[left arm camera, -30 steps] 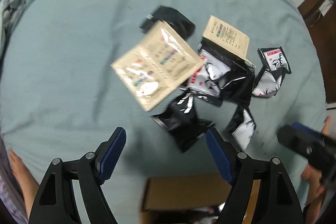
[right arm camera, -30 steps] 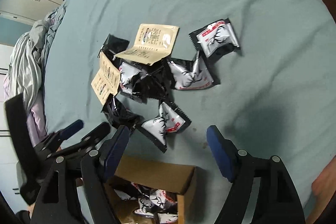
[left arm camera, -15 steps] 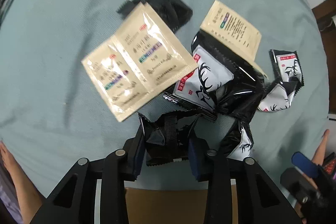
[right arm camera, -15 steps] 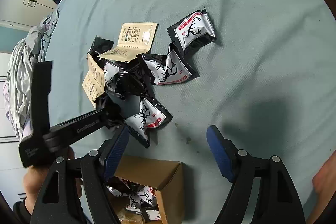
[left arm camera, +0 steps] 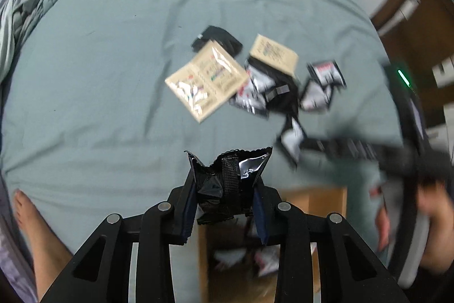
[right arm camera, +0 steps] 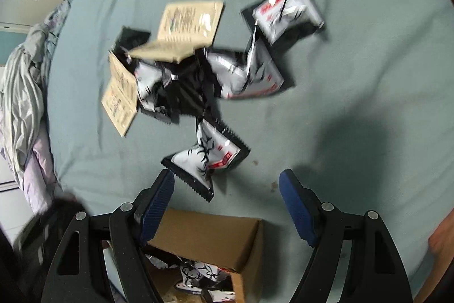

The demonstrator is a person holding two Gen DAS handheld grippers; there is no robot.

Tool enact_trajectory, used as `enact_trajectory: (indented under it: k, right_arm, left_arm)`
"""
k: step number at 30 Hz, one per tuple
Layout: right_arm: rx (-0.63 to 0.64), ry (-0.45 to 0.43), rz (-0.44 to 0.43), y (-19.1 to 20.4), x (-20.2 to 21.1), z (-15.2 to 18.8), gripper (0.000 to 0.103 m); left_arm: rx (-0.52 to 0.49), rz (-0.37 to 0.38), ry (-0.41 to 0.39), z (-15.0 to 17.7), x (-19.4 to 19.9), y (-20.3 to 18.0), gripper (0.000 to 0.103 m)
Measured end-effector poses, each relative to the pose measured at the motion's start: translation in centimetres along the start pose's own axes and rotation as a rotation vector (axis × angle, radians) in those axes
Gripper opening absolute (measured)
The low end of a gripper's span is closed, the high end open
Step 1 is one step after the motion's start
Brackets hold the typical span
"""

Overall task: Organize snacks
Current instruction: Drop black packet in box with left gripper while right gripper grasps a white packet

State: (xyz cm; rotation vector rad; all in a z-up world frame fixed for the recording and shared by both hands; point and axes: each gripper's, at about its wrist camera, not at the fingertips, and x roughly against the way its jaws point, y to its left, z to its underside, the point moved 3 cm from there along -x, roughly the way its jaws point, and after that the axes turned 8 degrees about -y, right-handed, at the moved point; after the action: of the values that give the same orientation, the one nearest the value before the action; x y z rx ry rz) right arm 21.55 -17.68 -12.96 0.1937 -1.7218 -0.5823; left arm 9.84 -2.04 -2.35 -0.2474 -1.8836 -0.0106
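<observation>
My left gripper (left arm camera: 225,203) is shut on a black snack packet (left arm camera: 228,183), lifted off the bed and hanging above the open cardboard box (left arm camera: 326,199). A pile of black-and-white snack packets (left arm camera: 264,93) and beige sachets (left arm camera: 207,81) lies on the teal bedsheet beyond. In the right wrist view my right gripper (right arm camera: 227,206) stands open with nothing between its pads, just short of a black-and-white packet (right arm camera: 207,158). Behind it lie more packets (right arm camera: 247,73) and beige sachets (right arm camera: 187,30). The box (right arm camera: 207,237) below holds several packets.
The teal bedsheet (left arm camera: 99,75) spreads wide to the left of the pile. Crumpled grey bedding (right arm camera: 22,81) lies at the left edge. A bare foot (left arm camera: 25,215) shows at lower left. A hand (left arm camera: 434,209) with the other gripper is at right, blurred.
My left gripper closed on the black packet and lifted it away from the pile toward the box. The right gripper came down closer to the nearest black-and-white packet, still open.
</observation>
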Motion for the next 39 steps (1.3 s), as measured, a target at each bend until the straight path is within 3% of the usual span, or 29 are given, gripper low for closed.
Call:
enact_trajectory:
  k: [9, 16, 18, 19, 20, 22, 25, 26, 27, 29, 32, 39]
  right_arm:
    - [0.028, 0.01, 0.066, 1.4, -3.1, -1.0, 0.076]
    - [0.176, -0.079, 0.174, 2.4, -2.7, -2.5, 0.074]
    - [0.245, -0.099, 0.193, 3.0, -2.6, -2.5, 0.044]
    - [0.29, -0.092, 0.219, 3.4, -2.7, -2.3, 0.022]
    - [0.335, -0.083, 0.247, 3.8, -2.9, -2.1, 0.014]
    - [0.354, -0.08, 0.246, 4.3, -2.9, -1.7, 0.014]
    - [0.277, -0.044, 0.191, 4.0, -2.9, -1.5, 0.015]
    - [0.25, -0.059, 0.172, 4.0, -2.7, -1.5, 0.021]
    - [0.241, -0.073, 0.167, 4.0, -2.4, -1.6, 0.039]
    - [0.239, -0.107, 0.14, 4.3, -2.0, -1.3, 0.058]
    - [0.32, -0.062, 0.108, 5.6, -2.7, -0.4, 0.058]
    - [0.411, 0.035, 0.166, 6.6, -5.7, 1.2, 0.058]
  left_arm:
    - [-0.186, 0.061, 0.094, 6.1, 0.6, -1.7, 0.033]
    - [-0.249, 0.086, 0.097, 7.3, 0.7, -3.0, 0.035]
    - [-0.257, 0.082, 0.094, 7.5, 0.9, -2.9, 0.036]
    - [-0.26, 0.08, 0.097, 7.5, 0.9, -2.9, 0.036]
    - [-0.259, 0.077, 0.099, 7.6, 0.8, -2.8, 0.036]
    - [-0.25, 0.073, 0.107, 7.6, 0.5, -2.6, 0.036]
    - [-0.238, 0.068, 0.115, 7.4, 0.3, -2.3, 0.036]
    - [-0.236, 0.067, 0.115, 7.4, 0.3, -2.3, 0.036]
    - [-0.237, 0.065, 0.114, 7.4, 0.4, -2.3, 0.037]
    - [-0.242, 0.062, 0.111, 7.4, 0.4, -2.3, 0.037]
    - [-0.254, 0.062, 0.11, 7.6, 0.4, -2.2, 0.037]
    - [-0.253, 0.062, 0.13, 7.7, -0.1, -2.0, 0.037]
